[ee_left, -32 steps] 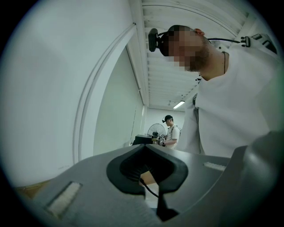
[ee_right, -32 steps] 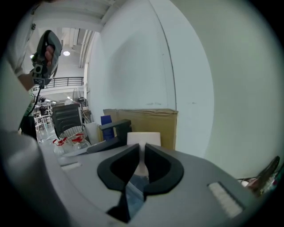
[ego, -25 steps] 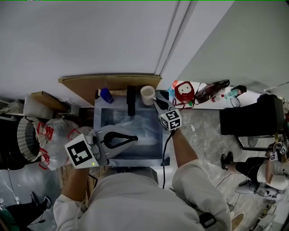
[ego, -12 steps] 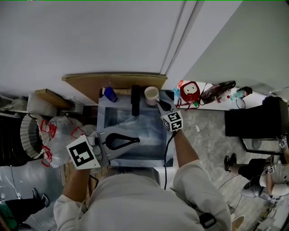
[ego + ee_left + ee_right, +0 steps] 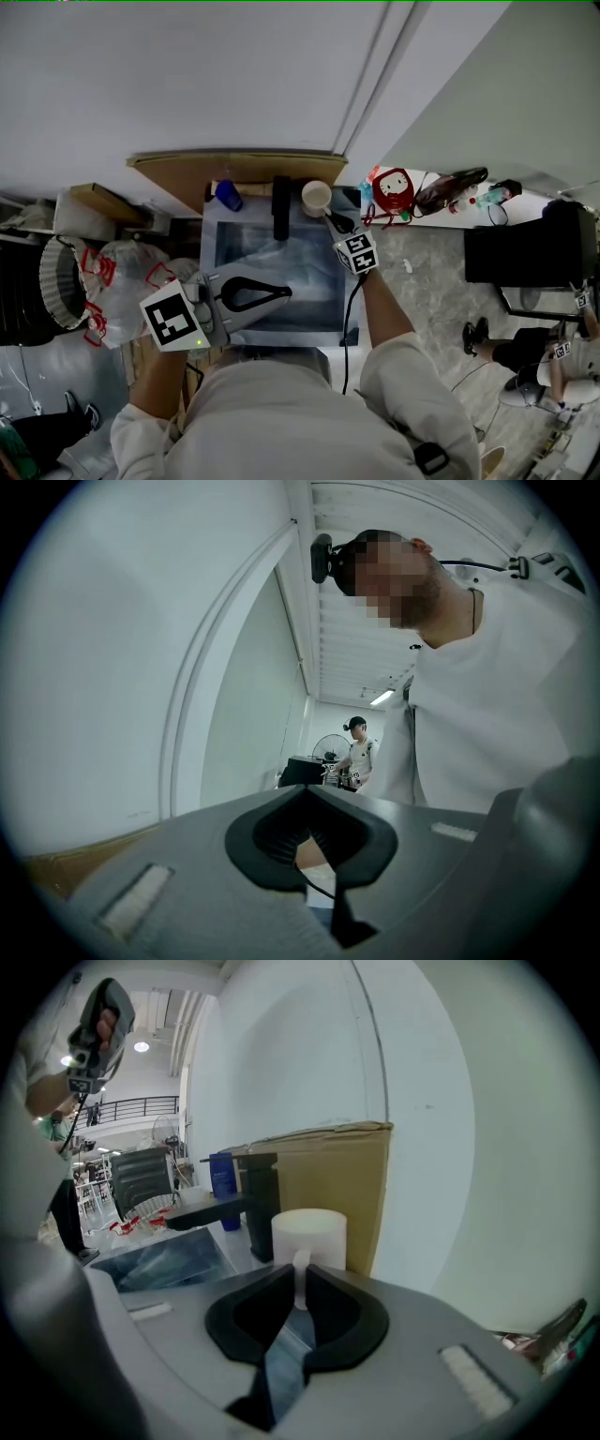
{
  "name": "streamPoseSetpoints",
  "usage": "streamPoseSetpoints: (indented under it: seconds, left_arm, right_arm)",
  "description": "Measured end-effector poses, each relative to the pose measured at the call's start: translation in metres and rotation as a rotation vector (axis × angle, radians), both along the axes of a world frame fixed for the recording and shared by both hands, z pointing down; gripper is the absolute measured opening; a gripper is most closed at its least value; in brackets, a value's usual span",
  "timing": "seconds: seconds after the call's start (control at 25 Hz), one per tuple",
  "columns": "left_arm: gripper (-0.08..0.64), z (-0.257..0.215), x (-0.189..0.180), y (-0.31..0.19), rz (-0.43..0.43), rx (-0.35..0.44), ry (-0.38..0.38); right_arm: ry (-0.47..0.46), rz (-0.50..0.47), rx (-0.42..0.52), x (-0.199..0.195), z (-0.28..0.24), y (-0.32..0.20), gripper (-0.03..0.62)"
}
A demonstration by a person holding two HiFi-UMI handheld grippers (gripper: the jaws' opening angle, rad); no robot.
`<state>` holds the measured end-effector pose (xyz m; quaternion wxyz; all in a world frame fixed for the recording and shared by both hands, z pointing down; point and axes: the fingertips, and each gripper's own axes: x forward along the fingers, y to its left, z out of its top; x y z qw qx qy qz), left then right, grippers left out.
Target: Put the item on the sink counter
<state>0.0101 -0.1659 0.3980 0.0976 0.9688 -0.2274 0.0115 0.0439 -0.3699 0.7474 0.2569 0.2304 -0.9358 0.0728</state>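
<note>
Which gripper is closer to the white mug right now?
Right. The right gripper is clamped on the handle of the white mug beside the faucet. The left gripper, shut and empty, is over the sink's near-left part.

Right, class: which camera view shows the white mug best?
The right gripper view: the white mug sits close and central, its handle pinched by the right hand-held gripper. The head view shows it only small, from above, beside the faucet. The left gripper view points upward and misses it.
</note>
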Motion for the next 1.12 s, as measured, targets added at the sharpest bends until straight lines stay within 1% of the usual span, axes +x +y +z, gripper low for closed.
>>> streamPoseSetpoints:
  seconds: [0.36, 0.6, 1.12]
  left_arm:
    - [0.006, 0.000, 0.001, 0.002, 0.012, -0.001, 0.010]
    - [0.006, -0.002, 0.000, 0.004, 0.014, -0.002, 0.008]
    - [0.006, -0.002, -0.003, 0.007, 0.018, -0.001, 0.013]
  right_arm:
    - [0.088, -0.037, -0.021, 0.002, 0.012, 0.003, 0.044]
    - [0.101, -0.056, -0.048, 0.001, 0.012, 0.006, 0.044]
    - [0.141, -0.065, -0.040, -0.001, 0.015, 0.003, 0.054]
